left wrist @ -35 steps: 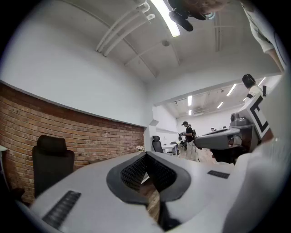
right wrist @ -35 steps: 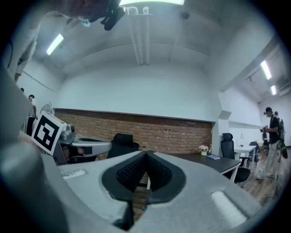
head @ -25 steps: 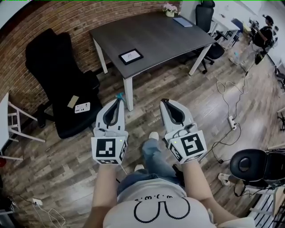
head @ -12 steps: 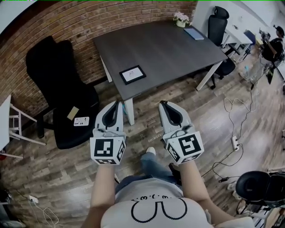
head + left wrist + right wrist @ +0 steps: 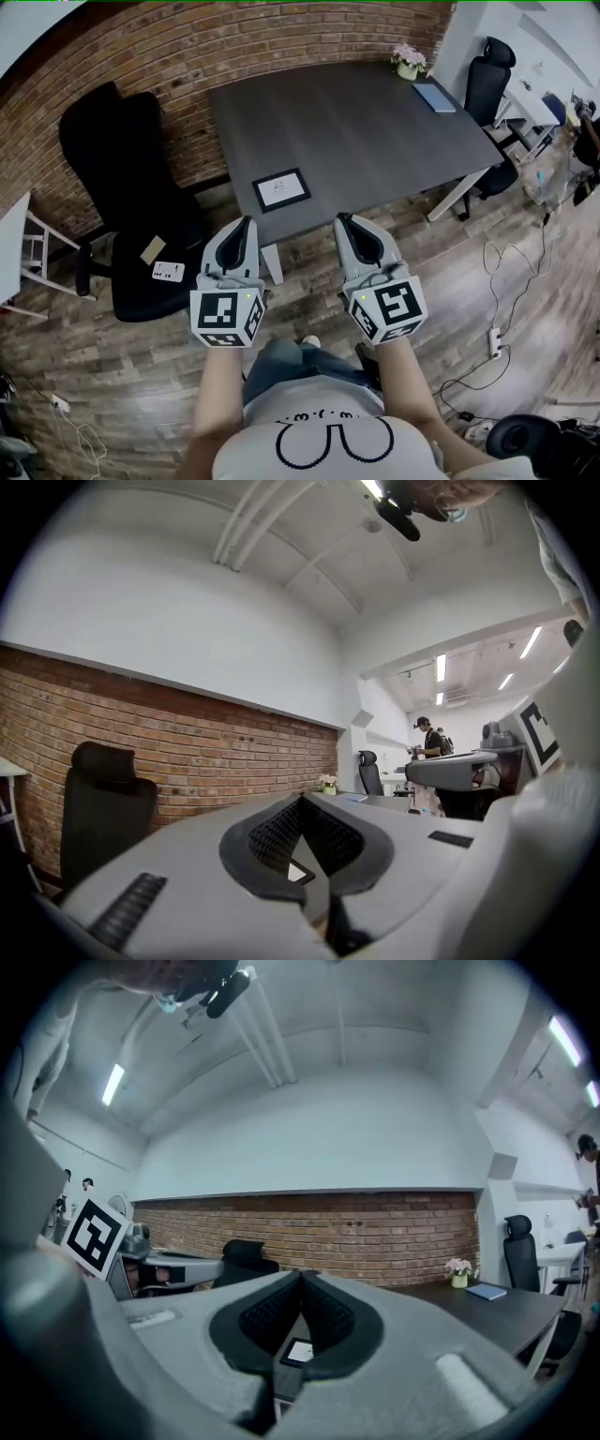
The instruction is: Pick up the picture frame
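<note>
A small black picture frame (image 5: 281, 189) with a white picture lies flat near the front left corner of the dark grey table (image 5: 375, 122). My left gripper (image 5: 247, 223) is shut and empty, its tips at the table's front edge just short of the frame. My right gripper (image 5: 344, 221) is shut and empty too, over the front edge to the frame's right. Past the shut tips the frame peeks through in the left gripper view (image 5: 298, 873) and the right gripper view (image 5: 300, 1352).
A black office chair (image 5: 131, 206) with a card and a white strip on its seat stands left of the table by the brick wall (image 5: 187, 56). A flower pot (image 5: 408, 62) and blue notebook (image 5: 433, 96) sit at the table's far right. Cables (image 5: 506, 309) lie on the floor at right.
The table and frame have drawn closer beneath both grippers as the person walked toward it. Both grippers stayed shut and side by side.
</note>
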`<state>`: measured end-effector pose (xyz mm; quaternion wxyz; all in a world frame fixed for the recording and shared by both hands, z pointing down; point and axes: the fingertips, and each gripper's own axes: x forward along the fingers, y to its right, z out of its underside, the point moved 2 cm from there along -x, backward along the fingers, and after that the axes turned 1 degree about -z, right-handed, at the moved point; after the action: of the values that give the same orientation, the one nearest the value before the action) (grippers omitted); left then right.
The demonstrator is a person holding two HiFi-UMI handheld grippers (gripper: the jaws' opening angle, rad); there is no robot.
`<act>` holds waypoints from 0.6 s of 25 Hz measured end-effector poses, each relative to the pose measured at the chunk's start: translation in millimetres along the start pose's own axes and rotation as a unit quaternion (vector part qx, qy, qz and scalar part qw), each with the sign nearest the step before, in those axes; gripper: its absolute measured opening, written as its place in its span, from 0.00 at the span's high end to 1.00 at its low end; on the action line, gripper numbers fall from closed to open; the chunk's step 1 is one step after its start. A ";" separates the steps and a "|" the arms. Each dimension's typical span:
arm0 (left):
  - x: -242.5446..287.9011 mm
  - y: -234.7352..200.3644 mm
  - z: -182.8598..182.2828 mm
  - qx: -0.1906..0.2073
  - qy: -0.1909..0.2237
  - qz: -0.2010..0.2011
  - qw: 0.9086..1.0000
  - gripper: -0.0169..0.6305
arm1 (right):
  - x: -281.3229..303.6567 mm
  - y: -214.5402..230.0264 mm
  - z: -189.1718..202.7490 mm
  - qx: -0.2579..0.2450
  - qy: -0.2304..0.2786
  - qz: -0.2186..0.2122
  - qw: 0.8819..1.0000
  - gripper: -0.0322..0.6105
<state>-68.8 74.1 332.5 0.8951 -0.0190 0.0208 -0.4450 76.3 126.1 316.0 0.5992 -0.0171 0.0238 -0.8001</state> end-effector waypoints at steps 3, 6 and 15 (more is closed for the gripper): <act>15.7 -8.4 8.0 -0.016 -0.009 -0.011 1.000 0.98 | 16.2 11.5 8.7 0.006 -0.009 -0.008 1.000 0.96; 34.7 -19.3 19.7 -0.029 -0.032 -0.023 0.999 0.97 | 32.8 22.2 17.2 0.012 -0.018 -0.012 1.000 0.96; 106.5 -62.3 61.7 -0.069 -0.104 -0.043 0.991 0.72 | 104.0 60.8 39.4 0.021 -0.042 -0.016 0.999 0.96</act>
<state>-50.8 -47.5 395.2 0.8689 -0.1274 -0.0423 -0.4765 107.6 8.6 351.7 0.5869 -0.0384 -0.0191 -0.8085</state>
